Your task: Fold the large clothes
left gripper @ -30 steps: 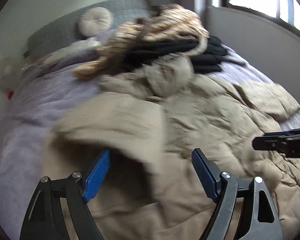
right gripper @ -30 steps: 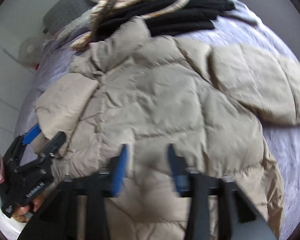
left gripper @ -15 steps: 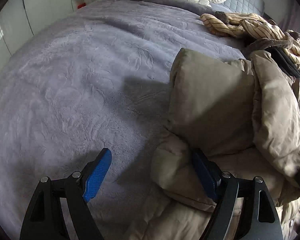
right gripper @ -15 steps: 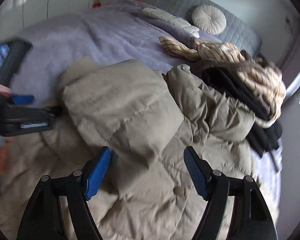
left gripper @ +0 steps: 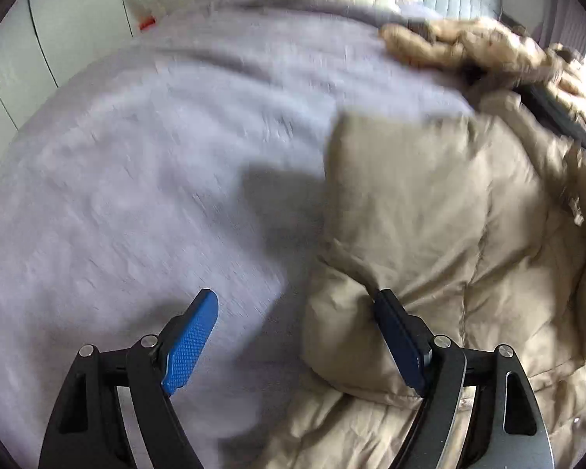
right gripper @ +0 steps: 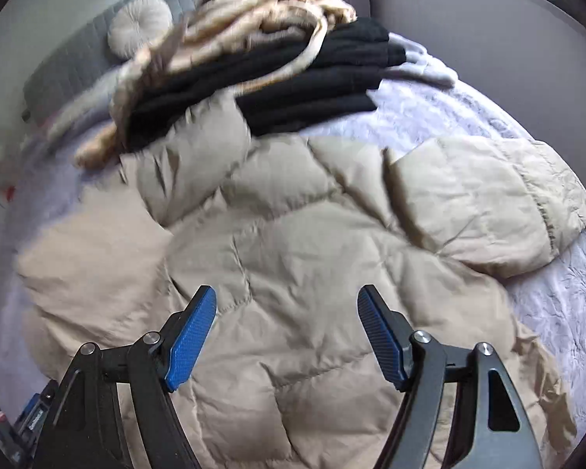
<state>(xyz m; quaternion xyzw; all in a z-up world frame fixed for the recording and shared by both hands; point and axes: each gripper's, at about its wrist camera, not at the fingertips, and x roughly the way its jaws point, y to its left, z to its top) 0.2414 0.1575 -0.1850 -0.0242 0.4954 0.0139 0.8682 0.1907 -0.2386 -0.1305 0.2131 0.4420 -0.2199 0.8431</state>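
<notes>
the beige quilted puffer jacket (right gripper: 293, 242) lies spread on the lilac plush bed cover (left gripper: 117, 195), one sleeve pointing to 3 o'clock in the right wrist view. the right gripper (right gripper: 287, 332) hangs over its middle with jaws wide and nothing between the pads. the left gripper (left gripper: 297, 344) is also wide; the jacket's folded edge bulges in by its 3 o'clock finger, not pinched. at 12 o'clock a black folded knit garment (right gripper: 312, 86) lies under a cream striped garment (right gripper: 254, 11).

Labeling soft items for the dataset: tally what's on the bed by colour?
Beige: 1, puffer jacket
Black: 1, folded garment
Tan striped: 1, crumpled garment
Cream: 1, round cushion
Total: 4
</notes>
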